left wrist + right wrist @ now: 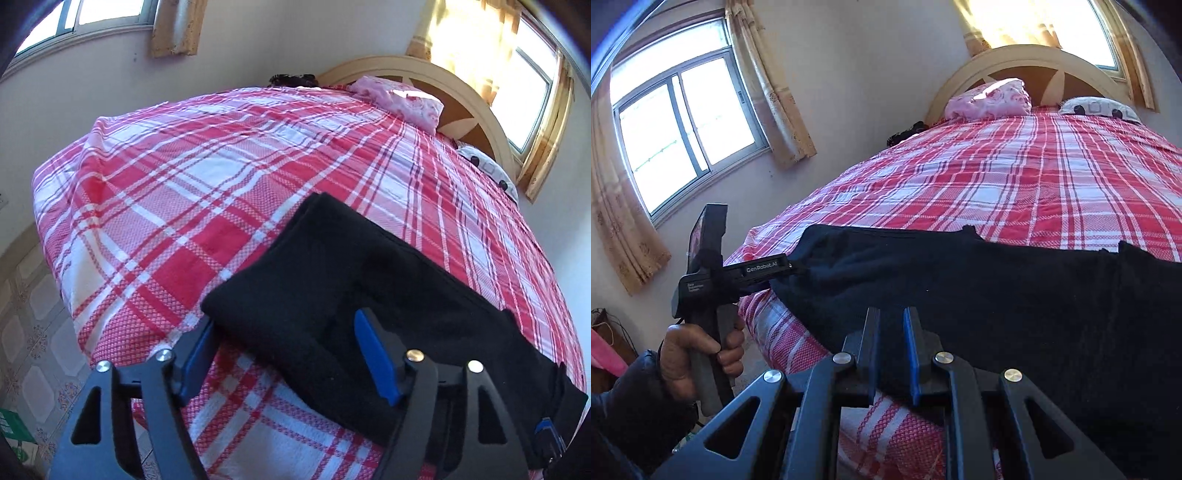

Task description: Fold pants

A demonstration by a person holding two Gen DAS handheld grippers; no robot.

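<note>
Pants mid-fold at the near bed edge.
Right gripper [891,347] pinches the soft, limp black fleece pants [997,295]; left gripper [284,354] straddles a corner, unclamped; take hems, beyond lies red plaid bedspread [221,155].

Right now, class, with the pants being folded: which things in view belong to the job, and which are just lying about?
Job:
pants
left gripper, jaws astride a pants edge
right gripper, nearly shut at the pants' near edge
bed, the work surface

Lying about:
pink pillow
spotted pillow
curtains
green box
</note>
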